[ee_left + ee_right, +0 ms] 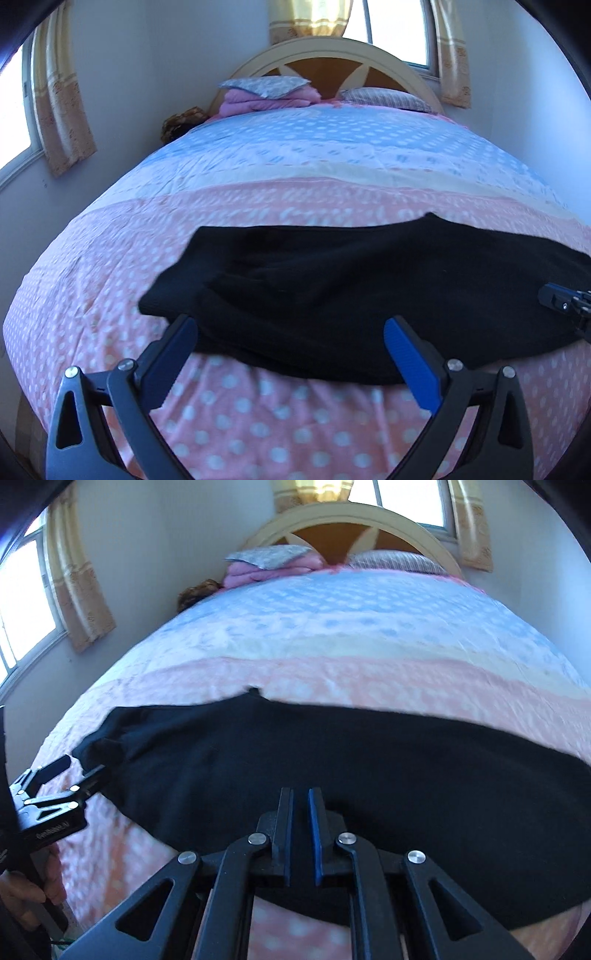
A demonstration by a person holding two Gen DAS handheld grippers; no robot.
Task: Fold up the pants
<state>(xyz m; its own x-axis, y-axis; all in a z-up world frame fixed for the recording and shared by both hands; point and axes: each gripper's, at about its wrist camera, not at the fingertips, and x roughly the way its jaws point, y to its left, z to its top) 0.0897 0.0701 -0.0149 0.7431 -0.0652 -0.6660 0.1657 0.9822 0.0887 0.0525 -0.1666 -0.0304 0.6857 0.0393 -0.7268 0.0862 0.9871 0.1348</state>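
Observation:
Black pants (332,288) lie folded in a long band across the near, pink part of the bed. My left gripper (291,328) hovers open over the band's left end, its blue pads (410,362) wide apart with nothing between them. In the right wrist view the same pants (369,760) stretch from left to right. My right gripper (301,801) is over their near edge, its jaws shut to a thin slit with no cloth in it. The left gripper (79,766) shows at the pants' left end, held by a hand (26,890). Part of the right gripper (565,301) shows at the right edge.
The bed cover (258,413) is pink with white dots near me and blue farther back. Pillows (384,98) and a folded pink blanket (258,101) lie by the arched headboard (332,48). Curtained windows (14,110) and walls surround the bed.

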